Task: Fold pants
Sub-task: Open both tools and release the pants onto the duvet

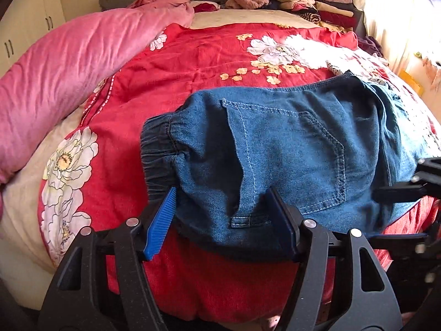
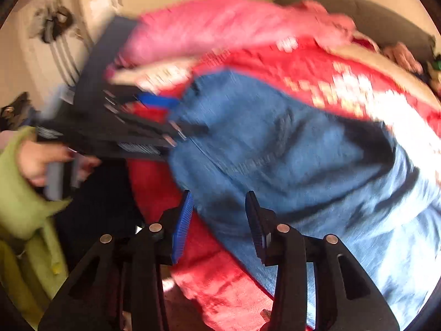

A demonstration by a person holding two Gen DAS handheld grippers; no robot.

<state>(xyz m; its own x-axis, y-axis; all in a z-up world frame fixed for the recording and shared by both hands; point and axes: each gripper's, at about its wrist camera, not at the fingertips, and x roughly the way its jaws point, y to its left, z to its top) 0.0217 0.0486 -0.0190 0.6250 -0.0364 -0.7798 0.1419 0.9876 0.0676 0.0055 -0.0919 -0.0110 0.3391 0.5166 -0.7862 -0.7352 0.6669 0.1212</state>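
Blue denim pants (image 1: pixel 289 149) lie on a red floral bedspread (image 1: pixel 176 82), back pocket up, elastic waistband at the left. My left gripper (image 1: pixel 220 220) is open, its blue pads on either side of the pants' near edge. In the right wrist view, which is motion-blurred, the pants (image 2: pixel 289 149) spread to the right. My right gripper (image 2: pixel 219 220) is open at the pants' near edge, nothing clamped. The left gripper (image 2: pixel 154 121) shows there at the pants' left edge, held by a hand in a green sleeve (image 2: pixel 24 182).
A pink quilt (image 1: pixel 69 63) is bunched along the bed's left side. Stacks of folded clothes (image 1: pixel 311 2) sit at the head of the bed on the right. White cabinets (image 1: pixel 27 27) stand at the left. The bed's near edge is just below the grippers.
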